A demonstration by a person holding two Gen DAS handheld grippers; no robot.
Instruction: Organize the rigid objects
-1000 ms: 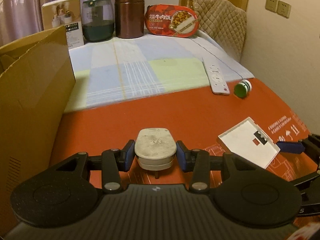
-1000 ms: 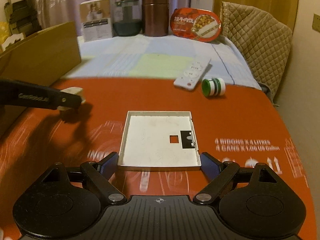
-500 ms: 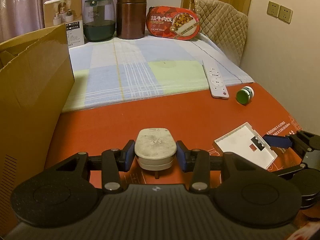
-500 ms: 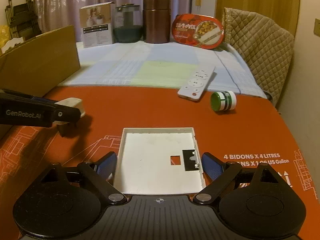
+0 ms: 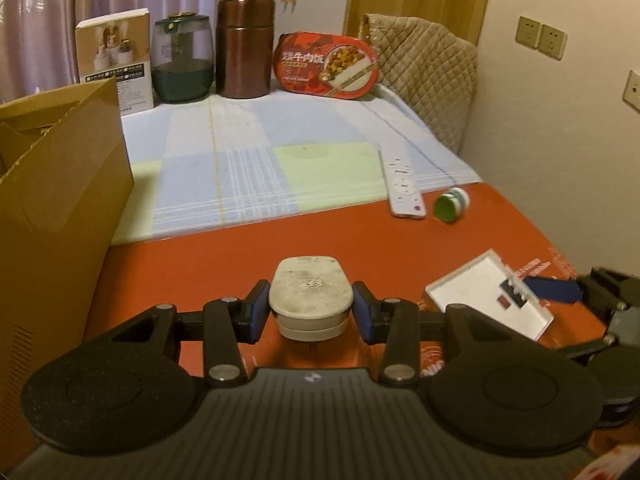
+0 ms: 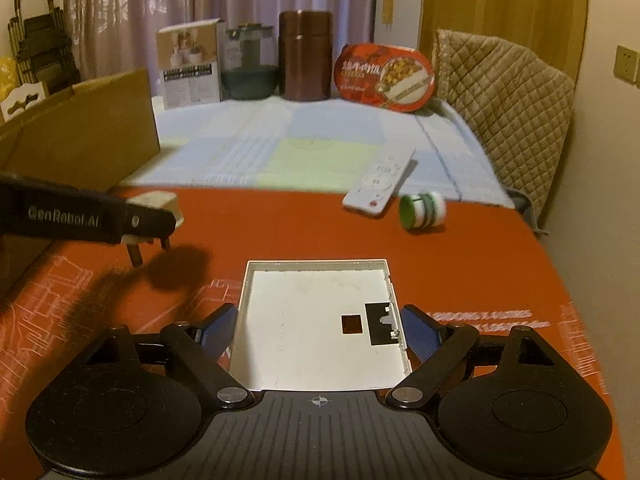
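Observation:
My left gripper [image 5: 311,312] is shut on a grey-white plug adapter [image 5: 311,300] and holds it above the red table, its pins pointing down. The adapter also shows in the right wrist view [image 6: 160,208], lifted at the left. My right gripper [image 6: 318,324] is open, its blue pads either side of a flat white square cover plate [image 6: 316,320] lying on the table; the plate also shows in the left wrist view [image 5: 488,294]. A white remote [image 6: 378,188] and a green-and-white roll [image 6: 422,212] lie further back.
An open cardboard box [image 5: 60,208] stands at the left. A checked cloth [image 5: 256,160] covers the table's far half. At the back stand a product box [image 5: 116,60], a glass jar [image 5: 182,60], a brown canister [image 5: 245,48] and a red food pack [image 5: 326,66]. A wall runs on the right.
My right gripper has moved forward so the white plate now lies between its pads. My left gripper still holds the adapter and has lifted it a little.

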